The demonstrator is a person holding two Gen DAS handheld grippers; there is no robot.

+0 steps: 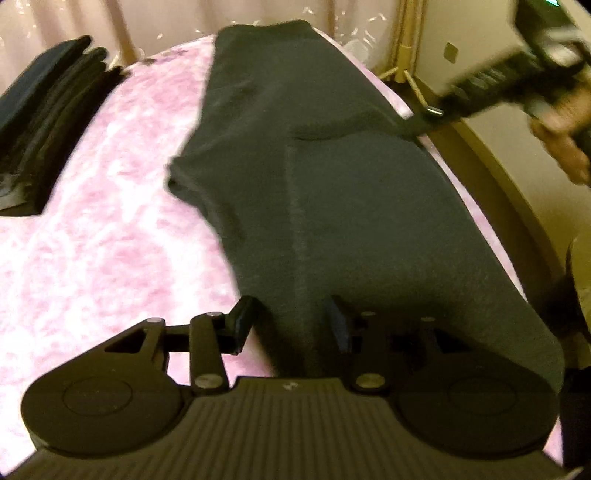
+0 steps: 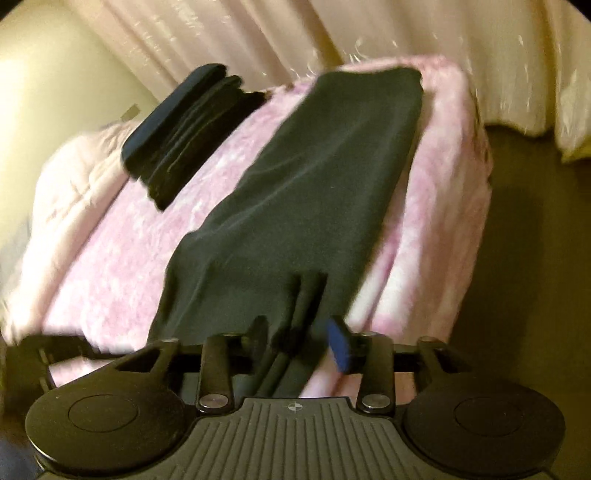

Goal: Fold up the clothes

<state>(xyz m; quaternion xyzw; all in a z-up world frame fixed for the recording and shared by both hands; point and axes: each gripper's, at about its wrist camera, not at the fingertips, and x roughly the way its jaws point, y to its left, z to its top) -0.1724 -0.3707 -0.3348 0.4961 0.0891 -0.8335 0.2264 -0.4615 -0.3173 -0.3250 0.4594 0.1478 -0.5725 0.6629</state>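
Observation:
A dark grey garment lies stretched lengthwise on the pink fuzzy blanket. In the left wrist view my left gripper has its near edge between the fingers, shut on the cloth. The right gripper shows at the upper right, holding the garment's right edge. In the right wrist view my right gripper is shut on a bunched fold of the same garment, which runs away toward the far end of the bed.
A stack of folded dark clothes lies at the left of the blanket; it also shows in the right wrist view. Curtains hang behind. The bed edge drops to a dark floor on the right.

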